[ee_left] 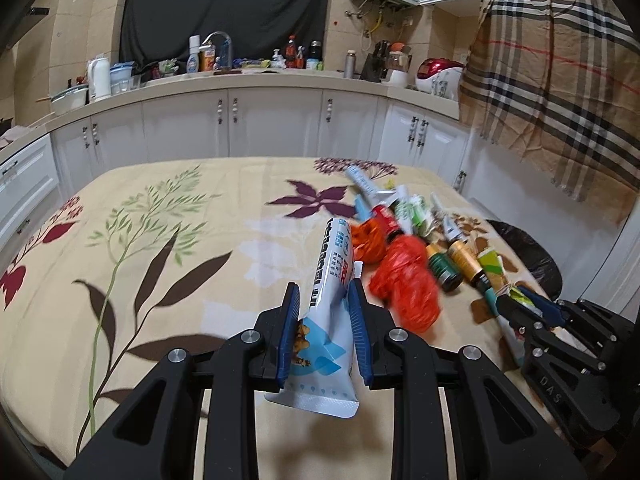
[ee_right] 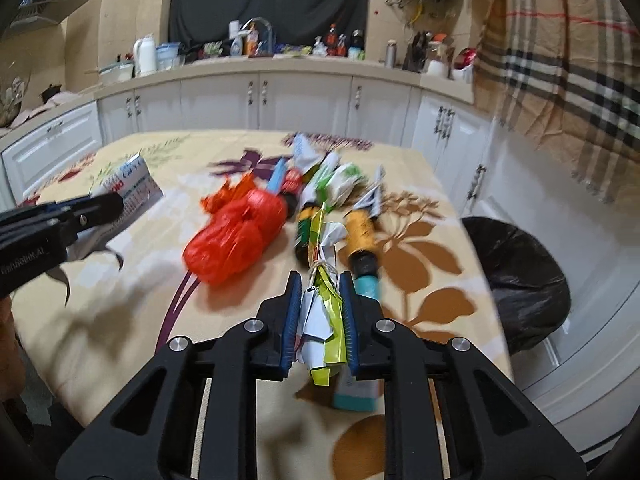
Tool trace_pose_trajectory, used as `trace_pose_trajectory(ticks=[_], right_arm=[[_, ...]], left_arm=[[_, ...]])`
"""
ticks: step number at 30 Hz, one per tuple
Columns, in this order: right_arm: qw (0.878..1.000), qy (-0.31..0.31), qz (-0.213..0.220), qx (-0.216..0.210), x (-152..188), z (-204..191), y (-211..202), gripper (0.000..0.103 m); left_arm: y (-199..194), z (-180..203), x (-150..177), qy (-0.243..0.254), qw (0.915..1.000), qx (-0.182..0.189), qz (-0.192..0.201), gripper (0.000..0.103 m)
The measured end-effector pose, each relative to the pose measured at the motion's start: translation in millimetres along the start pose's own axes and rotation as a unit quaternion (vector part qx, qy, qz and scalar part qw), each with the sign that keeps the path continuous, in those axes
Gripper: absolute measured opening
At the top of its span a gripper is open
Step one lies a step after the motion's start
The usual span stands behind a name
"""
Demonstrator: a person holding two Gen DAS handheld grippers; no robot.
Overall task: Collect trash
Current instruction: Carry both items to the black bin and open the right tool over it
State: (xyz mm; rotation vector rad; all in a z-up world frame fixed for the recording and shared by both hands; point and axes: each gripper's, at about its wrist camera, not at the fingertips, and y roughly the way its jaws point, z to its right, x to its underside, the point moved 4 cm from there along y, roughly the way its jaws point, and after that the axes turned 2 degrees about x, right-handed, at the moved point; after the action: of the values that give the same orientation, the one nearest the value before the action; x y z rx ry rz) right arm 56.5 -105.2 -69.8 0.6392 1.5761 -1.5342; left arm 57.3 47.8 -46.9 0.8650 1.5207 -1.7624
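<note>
wrapper [ee_right: 325,316] clamped; right gripper [ee_right: 320,280] angled down

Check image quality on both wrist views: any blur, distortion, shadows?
Left wrist: strong fisheye bend and dark corners; the red bag and bottles smear with motion blur, the white pouch in the left tool stays sharp. Right wrist: heavier blur over the whole pile; soft tool shadows fall on the tablecloth; no glare.
</note>
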Motion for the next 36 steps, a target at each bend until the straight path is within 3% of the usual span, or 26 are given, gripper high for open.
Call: trace_pose_trajectory(ticks=[7,15,26,36], right_arm=[[0.998,0.032,0.027,0.048,-21,49,-4,0.019],[0.991,0.067,0.038,0.113,-34,124,15,0.019],[0.978,0.119,0.023,0.170,-32,219,62,0.019],[0.967,0.162,0.009,0.197,-23,276,101,0.019]], left_arm=[[12,40,-28,0.013,0.9988,0.047,0.011,0.026],[48,113,-67,0.057,0.9936,0.092,0.035,0.026],[129,211,-84,0.104,0.9867,0.125,-0.001,0.026],[192,265,-88,0.136,0.9816,0.127,-0.041,0.026]])
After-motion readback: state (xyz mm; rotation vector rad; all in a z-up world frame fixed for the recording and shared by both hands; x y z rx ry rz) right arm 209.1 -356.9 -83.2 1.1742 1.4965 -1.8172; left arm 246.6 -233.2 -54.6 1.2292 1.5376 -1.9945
